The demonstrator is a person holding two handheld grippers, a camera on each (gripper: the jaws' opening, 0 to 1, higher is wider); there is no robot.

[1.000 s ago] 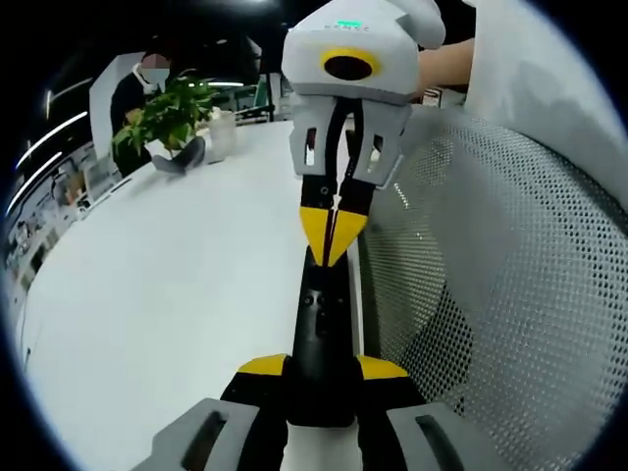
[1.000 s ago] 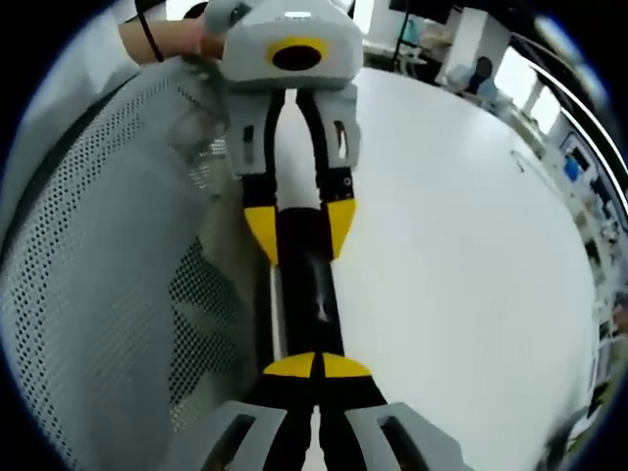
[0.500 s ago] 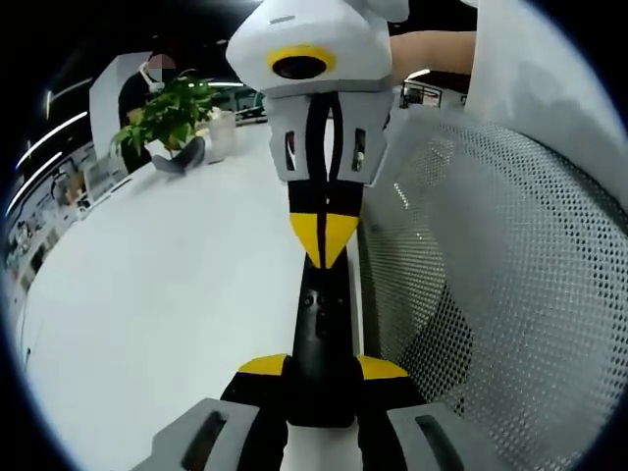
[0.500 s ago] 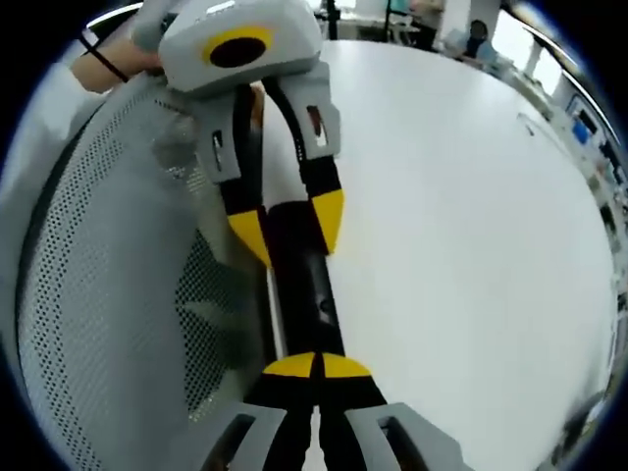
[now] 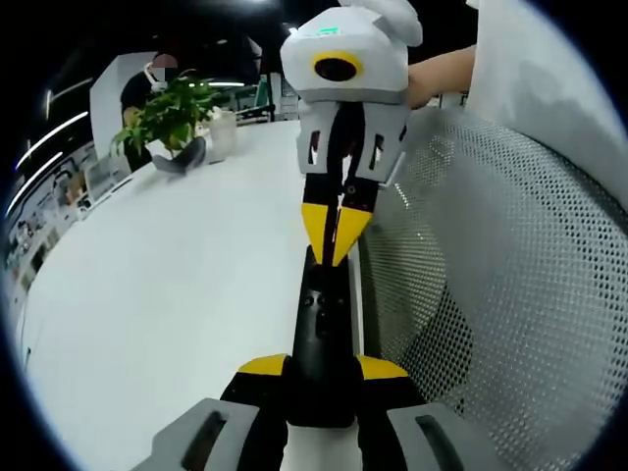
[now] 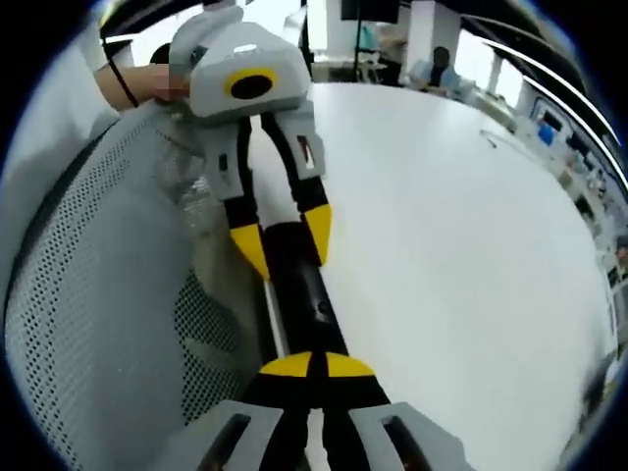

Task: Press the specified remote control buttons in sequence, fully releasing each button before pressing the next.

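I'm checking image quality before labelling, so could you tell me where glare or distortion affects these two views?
Left gripper view: the white table curves from fisheye bending, and the plant is small but sharp. Right gripper view: the table is bright, nearly washed out.

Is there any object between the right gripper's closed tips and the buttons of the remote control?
Nothing visible stands in the way. In the left gripper view, the right gripper points its closed yellow tips down at the far end of the black remote control, which the left gripper clamps over the white table.

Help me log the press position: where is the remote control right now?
The remote control is clamped in the left gripper at the white table's edge, beside the mesh chair back.
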